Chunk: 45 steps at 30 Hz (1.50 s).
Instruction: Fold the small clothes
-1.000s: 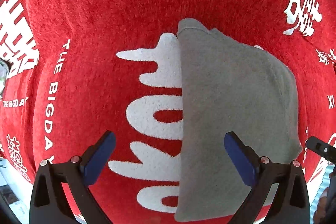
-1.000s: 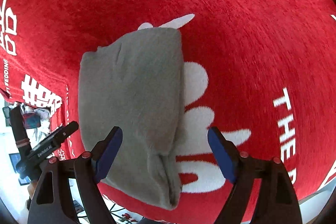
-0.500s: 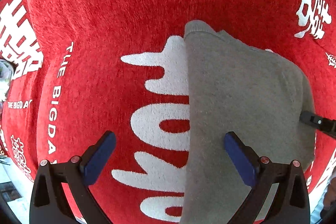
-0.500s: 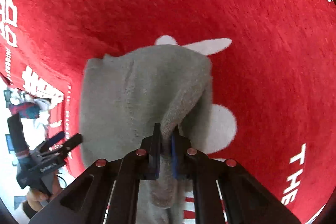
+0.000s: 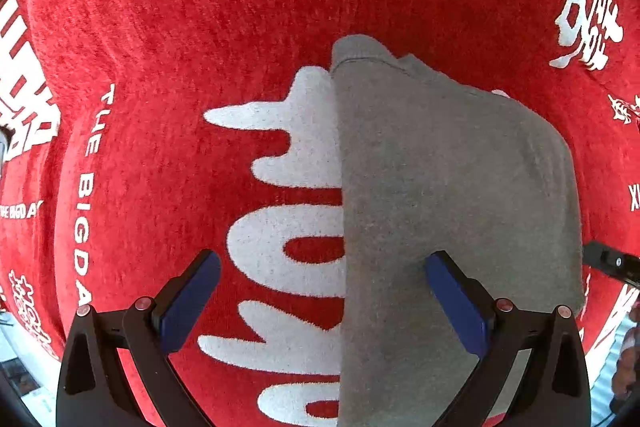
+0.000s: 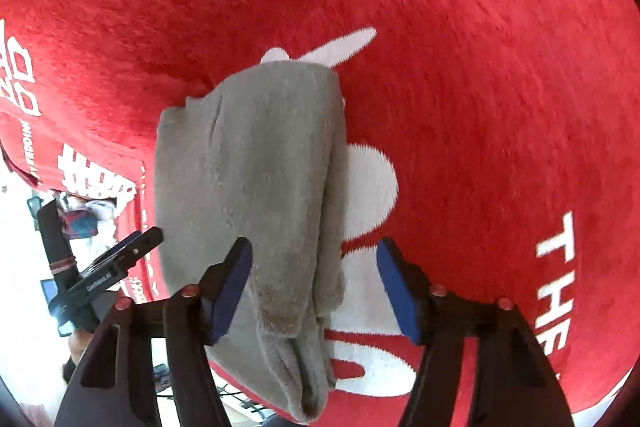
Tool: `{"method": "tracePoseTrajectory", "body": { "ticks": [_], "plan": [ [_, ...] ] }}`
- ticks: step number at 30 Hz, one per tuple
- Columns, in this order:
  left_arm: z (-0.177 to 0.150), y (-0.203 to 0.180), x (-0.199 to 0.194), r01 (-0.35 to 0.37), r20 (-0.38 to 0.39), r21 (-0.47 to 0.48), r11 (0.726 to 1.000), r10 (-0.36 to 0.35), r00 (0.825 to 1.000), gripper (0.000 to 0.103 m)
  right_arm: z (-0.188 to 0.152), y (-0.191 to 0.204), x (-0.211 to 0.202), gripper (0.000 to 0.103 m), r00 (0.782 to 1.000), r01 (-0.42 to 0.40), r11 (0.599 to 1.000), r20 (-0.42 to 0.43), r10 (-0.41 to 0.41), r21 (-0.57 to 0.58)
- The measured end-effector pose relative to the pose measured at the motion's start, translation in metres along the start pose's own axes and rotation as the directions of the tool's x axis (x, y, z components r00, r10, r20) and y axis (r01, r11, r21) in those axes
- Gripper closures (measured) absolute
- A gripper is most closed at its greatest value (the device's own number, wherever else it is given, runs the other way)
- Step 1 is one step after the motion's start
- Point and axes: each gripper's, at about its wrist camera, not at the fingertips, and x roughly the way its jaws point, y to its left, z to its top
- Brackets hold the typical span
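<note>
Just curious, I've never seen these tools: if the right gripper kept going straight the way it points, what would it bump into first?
Probably the folded gray garment; the right gripper, open, straddles its edge over the red cloth.

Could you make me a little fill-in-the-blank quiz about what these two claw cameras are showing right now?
1. The folded garment is ____ in colour.
2. It lies on a ____ cloth with white lettering.
3. The right claw is ____, gripping nothing.
4. The left claw has its jaws spread across the garment's ____ edge.

Missing words: grey; red; open; left
</note>
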Motion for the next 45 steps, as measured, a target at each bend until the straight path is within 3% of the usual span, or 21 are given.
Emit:
{"method": "tracePoseTrajectory", "body": {
  "ticks": [10, 14, 18, 21, 26, 29, 30, 31, 32, 33, 35, 38, 45],
  "plan": [
    [0.009, -0.008, 0.008, 0.087, -0.024, 0.021, 0.996, -0.087, 0.996, 0.0, 0.004, -0.004, 0.011, 0.033, 0.998, -0.048, 0.999, -0.039, 0.048, 0.02],
    [0.016, 0.0, 0.013, 0.147, -0.033, 0.019, 0.989, -0.146, 0.989, 0.0, 0.006, -0.011, 0.015, 0.031, 0.992, -0.112, 0.992, -0.054, 0.114, 0.051],
    [0.024, 0.01, 0.028, 0.233, -0.083, 0.005, 0.973, -0.232, 0.969, 0.0, 0.009, -0.015, 0.022, 0.03, 0.98, -0.182, 0.981, -0.065, 0.186, 0.063],
    [0.027, 0.008, 0.04, 0.312, -0.115, -0.005, 0.95, -0.311, 0.944, 0.0, 0.014, -0.012, 0.031, 0.03, 0.968, -0.234, 0.97, -0.079, 0.238, 0.06],
    [0.027, -0.021, 0.056, 0.379, -0.157, 0.013, 0.925, -0.372, 0.915, 0.0, 0.02, 0.008, 0.045, 0.016, 0.959, -0.273, 0.962, -0.073, 0.273, 0.007],
    [0.023, -0.038, 0.054, 0.333, -0.135, 0.045, 0.942, -0.325, 0.936, 0.0, 0.016, 0.014, 0.046, 0.016, 0.962, -0.267, 0.964, -0.057, 0.266, -0.001],
    [0.022, -0.038, 0.053, 0.335, -0.13, 0.035, 0.942, -0.328, 0.936, 0.0, 0.015, 0.012, 0.045, 0.017, 0.962, -0.268, 0.963, -0.05, 0.269, 0.02],
    [0.022, -0.035, 0.053, 0.343, -0.13, 0.02, 0.939, -0.338, 0.932, 0.001, 0.013, 0.011, 0.045, 0.025, 0.966, -0.253, 0.967, -0.043, 0.254, 0.041],
    [0.022, -0.032, 0.051, 0.346, -0.119, 0.008, 0.938, -0.343, 0.932, 0.008, 0.013, 0.009, 0.044, 0.046, 0.971, -0.232, 0.971, -0.042, 0.234, 0.055],
    [0.019, -0.03, 0.048, 0.347, -0.106, 0.003, 0.938, -0.344, 0.933, 0.013, 0.011, 0.004, 0.042, 0.059, 0.974, -0.219, 0.973, -0.046, 0.222, 0.073],
    [0.018, -0.025, 0.038, 0.359, -0.076, 0.017, 0.933, -0.357, 0.931, 0.034, 0.007, 0.0, 0.037, 0.071, 0.956, -0.287, 0.953, -0.033, 0.291, 0.101],
    [0.012, -0.014, 0.024, 0.385, -0.045, 0.042, 0.922, -0.383, 0.922, 0.054, 0.001, 0.013, 0.025, 0.073, 0.947, -0.319, 0.944, -0.02, 0.322, 0.078],
    [0.001, 0.018, -0.012, 0.45, -0.01, 0.033, 0.893, -0.45, 0.893, 0.058, -0.021, 0.064, 0.008, 0.074, 0.915, -0.401, 0.915, -0.029, 0.402, 0.036]
  ]
}}
